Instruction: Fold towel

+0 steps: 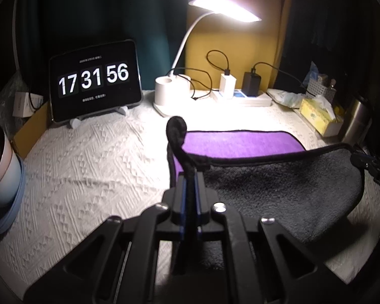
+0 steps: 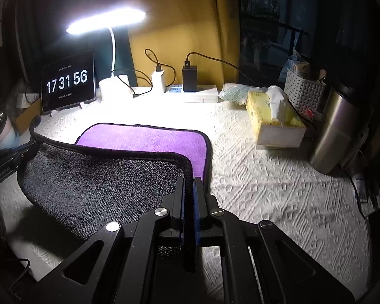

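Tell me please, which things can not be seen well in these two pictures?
- Near part of the towel: hidden below the right gripper body, right wrist view.
- Small text on the tablet: too small, both views.
- Contents of the white basket: dark, partly hidden by its wall.
- Cup: cut by the left edge, left wrist view.

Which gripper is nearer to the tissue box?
Right. The right gripper, shut on the towel's right corner, has the tissue box close ahead to its right. The left gripper pinches the opposite corner, farther away.
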A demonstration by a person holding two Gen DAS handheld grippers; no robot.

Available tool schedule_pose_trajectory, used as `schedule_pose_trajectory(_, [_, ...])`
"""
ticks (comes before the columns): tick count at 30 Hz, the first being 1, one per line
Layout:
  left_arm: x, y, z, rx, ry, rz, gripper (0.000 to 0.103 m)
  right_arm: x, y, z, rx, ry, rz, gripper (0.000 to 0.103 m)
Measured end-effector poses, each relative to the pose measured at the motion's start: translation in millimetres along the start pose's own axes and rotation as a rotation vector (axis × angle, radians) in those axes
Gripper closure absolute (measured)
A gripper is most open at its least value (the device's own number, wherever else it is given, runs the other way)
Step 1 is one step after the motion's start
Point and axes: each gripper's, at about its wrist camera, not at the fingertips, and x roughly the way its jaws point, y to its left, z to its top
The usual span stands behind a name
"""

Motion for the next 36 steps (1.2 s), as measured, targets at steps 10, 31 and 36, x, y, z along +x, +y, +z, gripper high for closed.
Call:
schedule_pose_trajectory(10, [10.0,2.1,18.1,-0.004,-0.016,-0.006,0.097,12.1,-6.4,18.4,-0.004,-0.008,-0.005,0.096])
schedule_pose_trajectory(31, [38.2,6.7,52.5,-0.006,-0.036,-0.022,0.097,41.2,-16.2,47.1,-0.015,-0.015,-0.016,0.096])
schedule_pose_trajectory(36, [47.4,7.7,59.4,-0.006,-0.040,-0.024,0.097,52.6,-19.8,53.9,-0.016,-0.013,-0.018,0.096])
